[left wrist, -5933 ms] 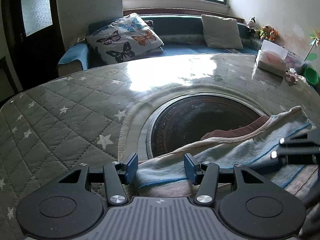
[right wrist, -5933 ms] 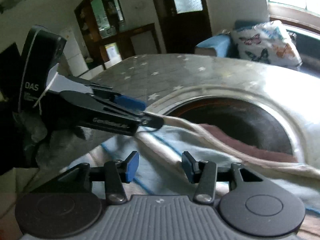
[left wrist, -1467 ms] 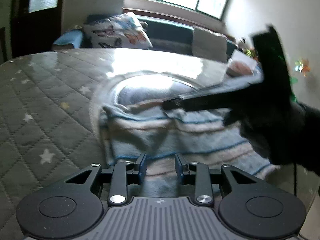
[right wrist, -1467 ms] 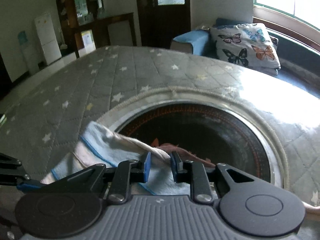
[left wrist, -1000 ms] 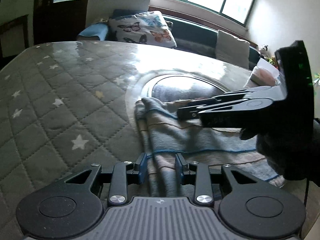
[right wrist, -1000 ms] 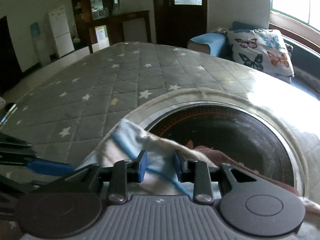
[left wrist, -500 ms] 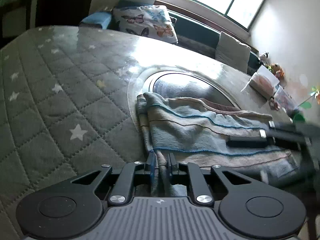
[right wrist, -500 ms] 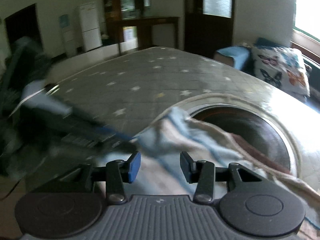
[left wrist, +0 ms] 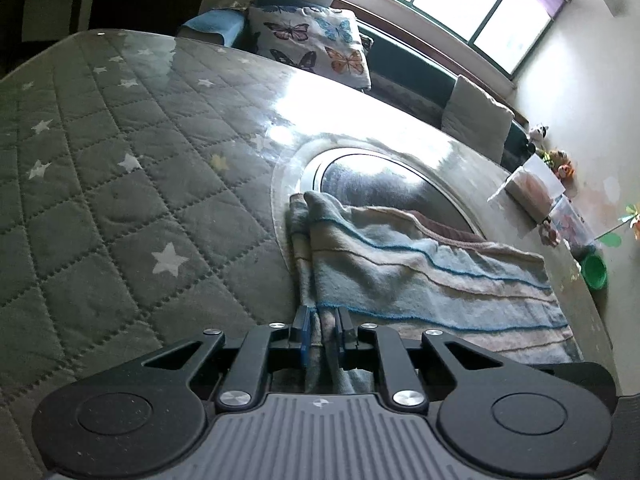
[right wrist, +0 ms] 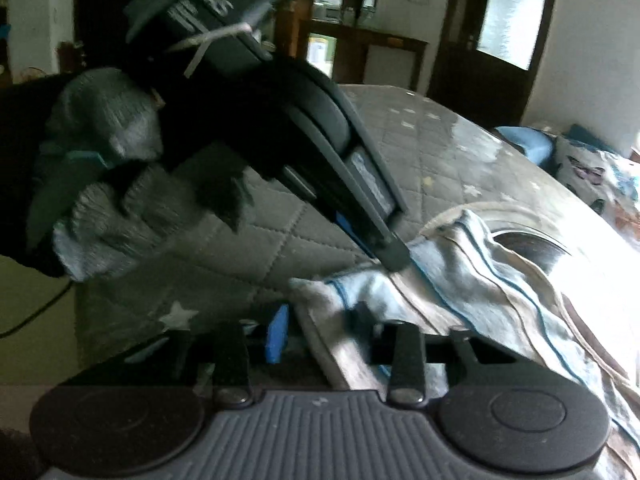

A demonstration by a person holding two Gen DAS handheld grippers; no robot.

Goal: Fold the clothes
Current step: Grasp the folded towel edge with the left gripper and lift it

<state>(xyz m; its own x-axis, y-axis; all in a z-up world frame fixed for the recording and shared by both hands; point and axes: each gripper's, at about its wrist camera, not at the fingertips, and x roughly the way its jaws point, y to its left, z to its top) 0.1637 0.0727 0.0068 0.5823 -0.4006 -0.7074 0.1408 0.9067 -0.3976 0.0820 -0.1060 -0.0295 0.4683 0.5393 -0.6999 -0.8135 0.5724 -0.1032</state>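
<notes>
- Left wrist view: my left tool [left wrist: 320, 330] has pinched down on the near-left corner of the striped cloth [left wrist: 420, 276]. A second ago its jaws stood apart over that edge; now they are narrow, with a ridge of fabric pressed between the blue pads at lower centre.
- The cloth now lies flatter and wider than before, running from centre frame down to the lower right, across the rim of the round dark inset [left wrist: 384, 184] in the quilted, star-printed worktop [left wrist: 120, 208].
- My right tool, which crossed the right half of this view a second ago, is gone from it.
- Right wrist view: my right tool [right wrist: 320, 330] has swung round to the same end of the cloth. It opened wide half a second ago and its jaws are closing now, a loose fold between them at lower centre; motion blur hides whether the pads press yet.
- My gloved left hand [right wrist: 108, 200] and its tool fill the upper left, tip on the cloth.
- I judge both corners of this end are nearly secured, ready for the next fold.
</notes>
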